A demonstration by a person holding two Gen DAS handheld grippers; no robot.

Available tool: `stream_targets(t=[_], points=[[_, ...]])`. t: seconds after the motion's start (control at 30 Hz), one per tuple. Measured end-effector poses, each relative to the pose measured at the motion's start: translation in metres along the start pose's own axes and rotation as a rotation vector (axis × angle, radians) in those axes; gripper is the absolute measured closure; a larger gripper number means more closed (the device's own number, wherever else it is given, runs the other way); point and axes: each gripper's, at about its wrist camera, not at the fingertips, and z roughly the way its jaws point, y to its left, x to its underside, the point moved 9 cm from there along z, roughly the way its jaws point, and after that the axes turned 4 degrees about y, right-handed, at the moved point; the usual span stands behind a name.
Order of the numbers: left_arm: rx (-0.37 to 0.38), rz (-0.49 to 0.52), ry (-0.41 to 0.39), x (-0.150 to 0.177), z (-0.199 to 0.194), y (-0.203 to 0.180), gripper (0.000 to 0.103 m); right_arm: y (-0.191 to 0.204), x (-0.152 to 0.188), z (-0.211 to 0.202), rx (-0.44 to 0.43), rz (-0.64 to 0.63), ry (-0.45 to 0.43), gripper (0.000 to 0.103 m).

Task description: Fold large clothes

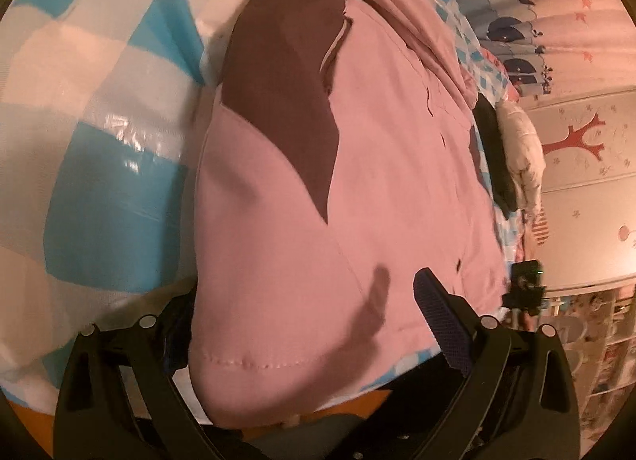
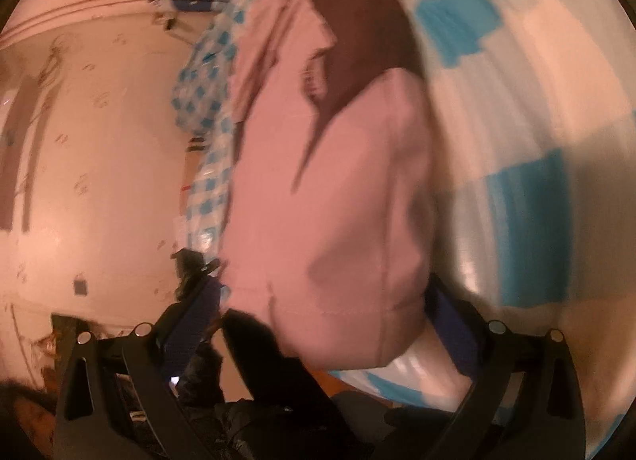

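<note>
My left fingers (image 1: 302, 321) and right fingers (image 2: 322, 309) stand wide astride the pink garment's (image 1: 377, 166) hem; closing shallow risks slippage, spoiling the fold.

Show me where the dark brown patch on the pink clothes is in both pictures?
Left wrist view: the brown patch sits upper middle, on the pink garment.
Right wrist view: it sits top middle, blurred.
Shared landmark: the blue-and-white checked cover under the garment.
</note>
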Motion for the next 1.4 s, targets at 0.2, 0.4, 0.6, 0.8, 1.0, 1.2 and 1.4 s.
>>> stream_targets(t=[0.2,0.4,0.6,0.8,1.0,1.2,1.4], points=[[-0.050,0.021,0.012,-0.004,-0.006,0.009,0.078,-0.007,0.006,0.001,0.079,-0.015,-0.031,0.076],[-0.054,0.057,-0.055,-0.010,-0.025,-0.004,0.092,0.025,0.003,-0.007,0.043,-0.087,-0.112,0.081],[-0.005,0.104,-0.169,-0.004,-0.079,-0.038,0.094,0.085,0.018,-0.028,-0.019,-0.202,-0.178,0.084],[0.012,0.173,-0.207,0.013,-0.118,-0.068,0.094,0.120,0.051,-0.045,-0.057,-0.270,-0.182,0.085],[0.005,0.132,-0.146,0.059,-0.107,-0.042,0.091,0.116,0.103,-0.059,-0.052,-0.271,-0.174,0.090],[-0.016,-0.038,-0.042,0.066,-0.063,0.025,0.067,0.039,0.095,-0.073,0.099,-0.104,-0.183,0.043],[-0.080,0.013,-0.010,0.069,-0.050,0.019,0.051,0.008,0.074,-0.074,0.204,-0.043,-0.133,0.019]])
